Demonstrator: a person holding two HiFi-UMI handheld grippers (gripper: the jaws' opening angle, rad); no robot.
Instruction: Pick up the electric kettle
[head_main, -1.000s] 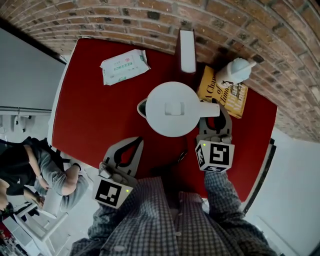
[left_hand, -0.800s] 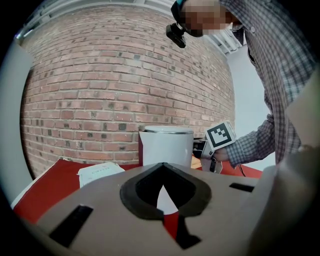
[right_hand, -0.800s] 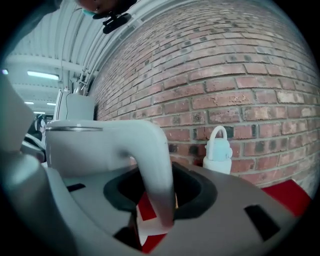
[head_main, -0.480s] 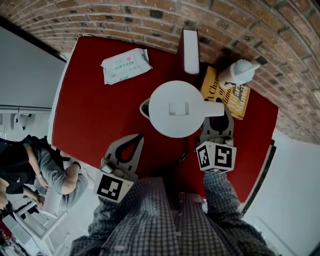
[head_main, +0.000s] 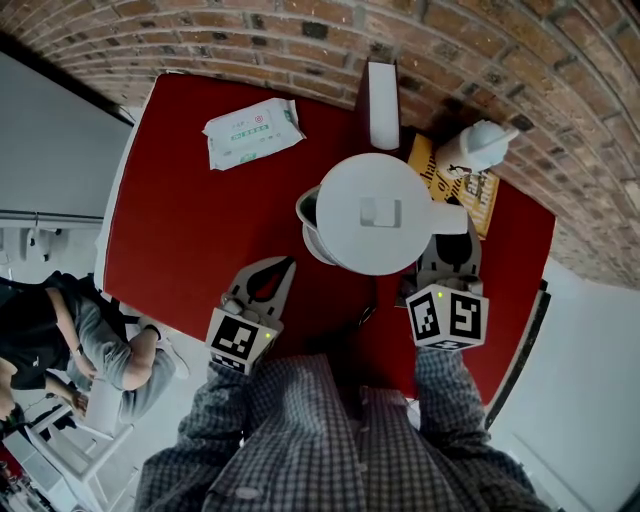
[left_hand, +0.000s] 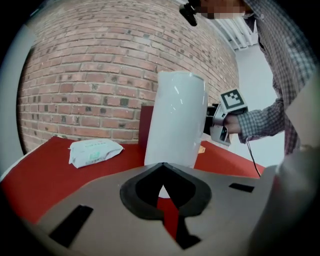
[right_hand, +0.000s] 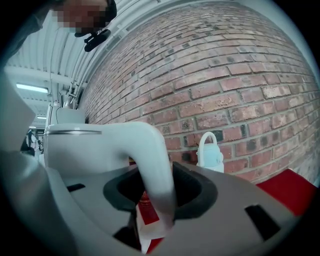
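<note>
Starting nearest: checked sleeves fill the bottom of head view, each hand w/ a marker-cube tool. Left tongs (head_main: 287, 266) are pressed together, nothing btwn them, by the table's (head_main: 180, 240) near edge, just short of the electric kettle (head_main: 372, 212). Right tongs (head_main: 450, 248) have just been opening wider; the kettle's handle (right_hand: 156, 167) is btwn them and they clasp it, the handle running down through the dark pad hollow. Kettle is all white, glossy, a tall smooth cylinder tapering slightly toward the top, w/ flat round lid, square tab at lid centre, dark spout mouth on its left, curved handle on its right. It's approx. mid-table, right of centre. Its bottom is hidden behind the left tongs, so can't tell if it's clear of the table. Room: the left half of the red top is bare out to its left edge, apart from a wipes pack (head_main: 253, 132) at the far left. The right side is tight: yellow book (head_main: 482, 200) and white bottle (head_main: 478, 145) just beyond the handle, right table edge near. A slim upright block (head_main: 383, 105) is just behind the kettle, against the brick wall (head_main: 300, 40).
</note>
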